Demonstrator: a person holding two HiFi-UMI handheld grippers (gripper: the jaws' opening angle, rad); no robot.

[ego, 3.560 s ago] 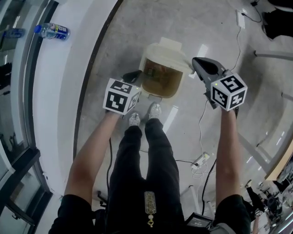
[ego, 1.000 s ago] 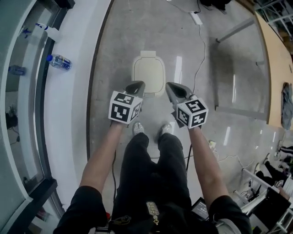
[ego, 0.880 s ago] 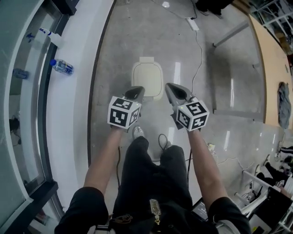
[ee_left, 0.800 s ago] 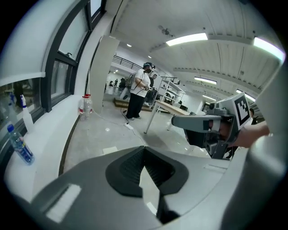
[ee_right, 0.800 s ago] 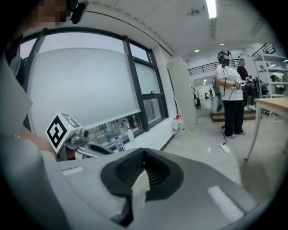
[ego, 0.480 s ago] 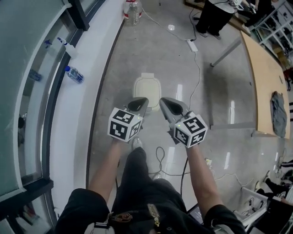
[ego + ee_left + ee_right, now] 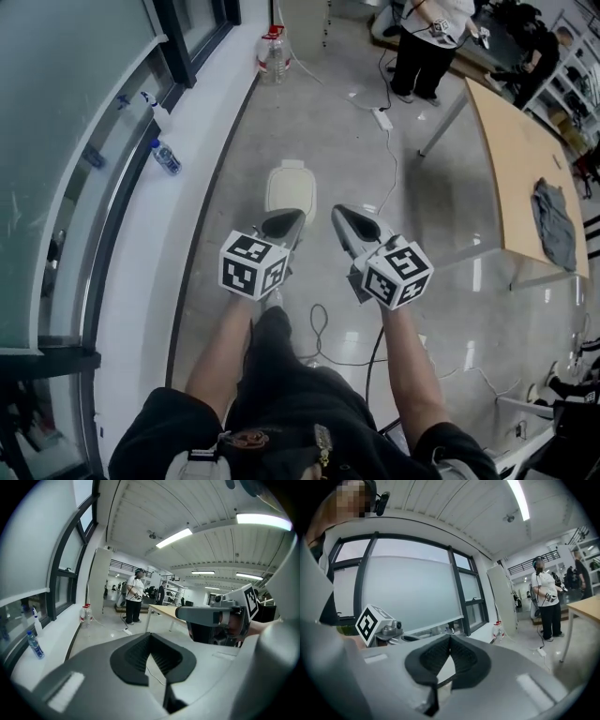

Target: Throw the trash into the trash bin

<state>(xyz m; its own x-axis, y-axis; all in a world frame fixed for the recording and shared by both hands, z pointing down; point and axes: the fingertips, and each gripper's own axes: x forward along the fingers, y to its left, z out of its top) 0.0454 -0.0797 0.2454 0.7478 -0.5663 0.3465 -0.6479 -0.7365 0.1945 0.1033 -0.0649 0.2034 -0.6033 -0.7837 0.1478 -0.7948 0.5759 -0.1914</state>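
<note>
Our left gripper (image 7: 282, 221) and right gripper (image 7: 345, 217) are both pressed together and hold nothing. The trash bin (image 7: 291, 187) sits on the floor just past their tips, lid down. We might trip on the cord (image 7: 315, 328) by our feet if we step back.

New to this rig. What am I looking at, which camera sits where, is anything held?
No robot: a person carries a two-jaw gripper in each hand; the marker cubes belong to the grippers. The top-down picture comes from a camera on the person's head and shows the left gripper and right gripper held out over a grey floor. Ahead on the floor stands the cream trash bin, lid closed. The other two pictures come from cameras riding on each gripper, looking along its jaws. Both pairs of jaws are together, nothing between them. A water bottle lies on the window ledge.
</note>
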